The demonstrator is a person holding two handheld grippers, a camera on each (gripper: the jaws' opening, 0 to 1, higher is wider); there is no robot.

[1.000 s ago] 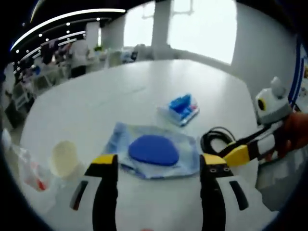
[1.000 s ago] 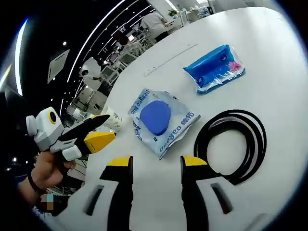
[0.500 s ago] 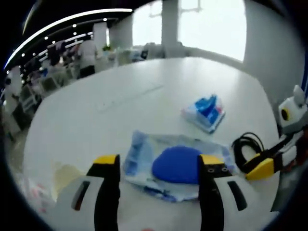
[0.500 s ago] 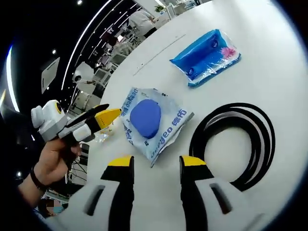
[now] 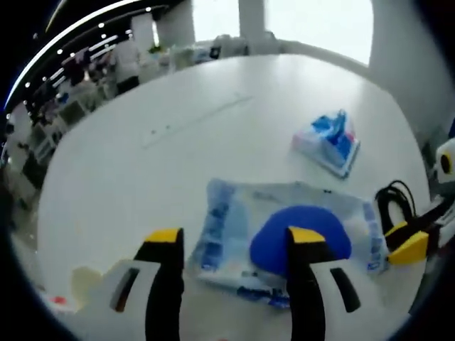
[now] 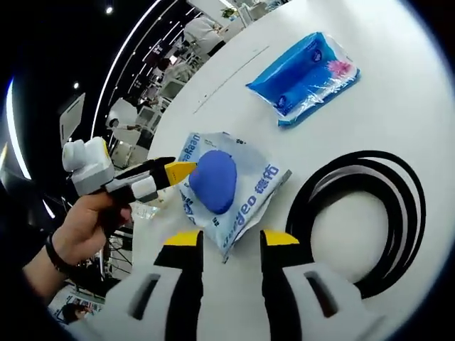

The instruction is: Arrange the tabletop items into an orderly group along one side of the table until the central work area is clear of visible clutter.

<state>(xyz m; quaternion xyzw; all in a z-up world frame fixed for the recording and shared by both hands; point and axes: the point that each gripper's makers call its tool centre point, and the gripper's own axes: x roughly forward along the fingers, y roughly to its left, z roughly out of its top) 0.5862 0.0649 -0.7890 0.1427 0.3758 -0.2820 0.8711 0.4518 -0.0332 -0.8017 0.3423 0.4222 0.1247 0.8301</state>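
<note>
Over the near middle of the white worktop (image 5: 142, 106), the left tool (image 5: 231, 245) sits spread apart with nothing gripped, its tips at the edge of the clear wipes pack (image 5: 284, 227) with the blue lid. Right tool (image 6: 229, 240) is likewise parted and empty, just short of the same pack, with the black cable coil (image 6: 370, 213) beside it. Risks: the slick film slips out of a shallow pinch, the pack skids across the smooth worktop, or both tools collide converging on one item. Blue packet (image 6: 306, 67) lies farther out, apart from the rest. Room looks like a bright open office, windows behind, people standing far off.
</note>
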